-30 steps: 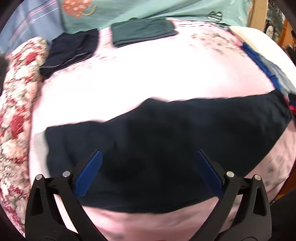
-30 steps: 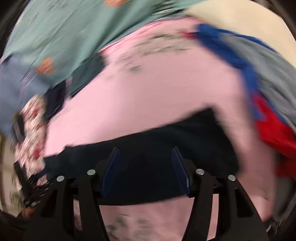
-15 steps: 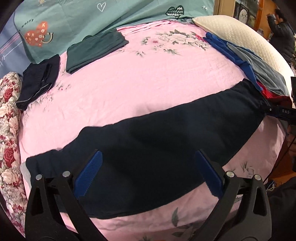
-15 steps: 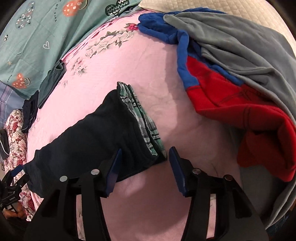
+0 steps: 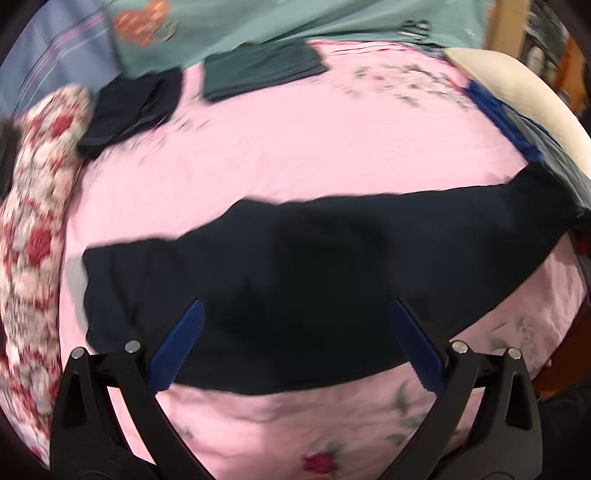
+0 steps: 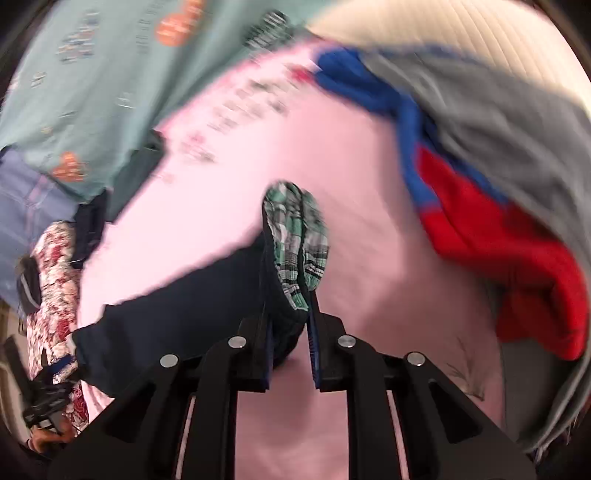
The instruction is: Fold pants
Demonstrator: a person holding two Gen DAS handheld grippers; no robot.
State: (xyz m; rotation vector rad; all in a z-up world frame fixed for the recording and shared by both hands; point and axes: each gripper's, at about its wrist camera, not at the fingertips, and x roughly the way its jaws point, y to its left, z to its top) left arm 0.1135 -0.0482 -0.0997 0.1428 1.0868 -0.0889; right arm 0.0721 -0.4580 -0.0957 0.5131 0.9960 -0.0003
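Observation:
Dark navy pants [image 5: 314, 288] lie stretched left to right across the pink bed sheet [image 5: 295, 147]. My left gripper [image 5: 295, 343] is open and empty, hovering over the pants' near edge, blue pads [image 5: 177, 347] wide apart. In the right wrist view the pants [image 6: 192, 306] run off to the left, and their waist end shows a green plaid lining [image 6: 295, 236]. My right gripper [image 6: 290, 332] is shut on the waistband, which bunches up between the fingers.
Folded dark green [image 5: 262, 68] and navy [image 5: 133, 107] garments lie at the far side of the bed. A floral pillow [image 5: 33, 229] lies at the left. A pile of blue, red and grey clothes [image 6: 491, 206] lies at the right, next to a cream pillow [image 6: 461, 33].
My right gripper has closed on the pants' waist end and lifted it. The left gripper stayed open and shifted its view over the pants.

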